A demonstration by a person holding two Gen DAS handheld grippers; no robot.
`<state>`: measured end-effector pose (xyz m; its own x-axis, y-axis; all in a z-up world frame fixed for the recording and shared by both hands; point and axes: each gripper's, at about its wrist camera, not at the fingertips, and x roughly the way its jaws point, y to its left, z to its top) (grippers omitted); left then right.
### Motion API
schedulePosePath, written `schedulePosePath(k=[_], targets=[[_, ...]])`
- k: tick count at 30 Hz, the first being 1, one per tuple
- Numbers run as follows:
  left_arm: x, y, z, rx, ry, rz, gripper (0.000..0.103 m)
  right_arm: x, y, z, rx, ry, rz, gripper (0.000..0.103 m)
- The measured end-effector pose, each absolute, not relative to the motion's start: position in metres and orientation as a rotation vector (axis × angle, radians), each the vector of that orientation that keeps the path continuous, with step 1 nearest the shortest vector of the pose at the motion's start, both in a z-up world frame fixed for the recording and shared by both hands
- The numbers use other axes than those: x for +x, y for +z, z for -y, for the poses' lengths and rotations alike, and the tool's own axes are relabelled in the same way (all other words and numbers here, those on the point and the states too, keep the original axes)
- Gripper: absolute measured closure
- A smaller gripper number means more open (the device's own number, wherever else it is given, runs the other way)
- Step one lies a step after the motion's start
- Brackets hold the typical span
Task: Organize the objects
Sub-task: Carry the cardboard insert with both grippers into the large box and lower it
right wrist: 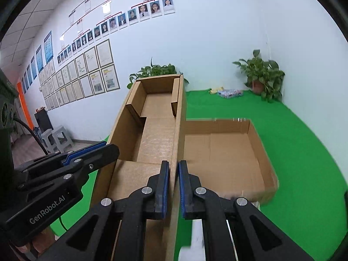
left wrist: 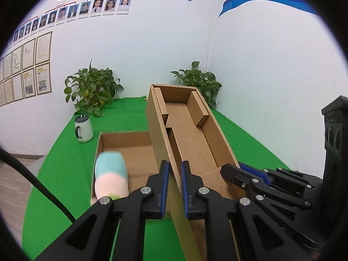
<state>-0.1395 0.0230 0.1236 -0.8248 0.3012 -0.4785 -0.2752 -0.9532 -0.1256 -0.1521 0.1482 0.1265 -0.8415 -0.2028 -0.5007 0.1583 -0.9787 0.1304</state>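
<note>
An open, shallow cardboard box (left wrist: 191, 130) with folded inner flaps hangs tilted above the table, held by both grippers. My left gripper (left wrist: 174, 165) is shut on its left side wall. My right gripper (right wrist: 173, 165) is shut on its right side wall (right wrist: 177, 134). Each gripper also shows in the other's view, the right gripper (left wrist: 230, 170) at the box's near right corner and the left gripper (right wrist: 109, 150) at its near left. Below lies a second open cardboard box (left wrist: 126, 140) (right wrist: 258, 150) on the green cloth. A teal and pink plush toy (left wrist: 111, 174) rests inside it.
A white mug (left wrist: 83, 129) stands at the table's (left wrist: 65, 174) far left. Two potted plants (left wrist: 93, 91) (right wrist: 263, 74) sit against the back wall. Small packets (right wrist: 229, 93) lie near the right plant. Grey stools (right wrist: 56, 139) stand on the floor to the left.
</note>
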Motion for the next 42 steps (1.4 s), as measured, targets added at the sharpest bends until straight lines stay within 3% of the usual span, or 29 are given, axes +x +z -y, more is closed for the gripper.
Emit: schedulePosePath(k=[6, 11, 21, 32, 42], targets=[[-0.200, 0.142, -0.026, -0.771, 2.729, 0.065, 0.093, -0.226, 0.153, -0.156, 0.821, -2.843, 0.124, 0.096], [-0.242, 0.123, -0.027, -0.872, 2.721, 0.038, 0.093, -0.288, 0.143, -0.160, 0.895, -2.817, 0.134, 0.096], [-0.309, 0.049, -0.018, -1.116, 2.729, -0.016, 0.093, -0.408, 0.055, -0.157, 1.067, -2.703, 0.195, 0.096], [-0.346, -0.030, -0.013, -1.410, 2.666, -0.089, 0.093, -0.457, -0.060, -0.137, 1.258, -2.617, 0.281, 0.097], [-0.332, -0.024, 0.004, -1.409, 2.691, -0.024, 0.091, -0.454, -0.092, -0.108, 1.371, -2.602, 0.212, 0.096]])
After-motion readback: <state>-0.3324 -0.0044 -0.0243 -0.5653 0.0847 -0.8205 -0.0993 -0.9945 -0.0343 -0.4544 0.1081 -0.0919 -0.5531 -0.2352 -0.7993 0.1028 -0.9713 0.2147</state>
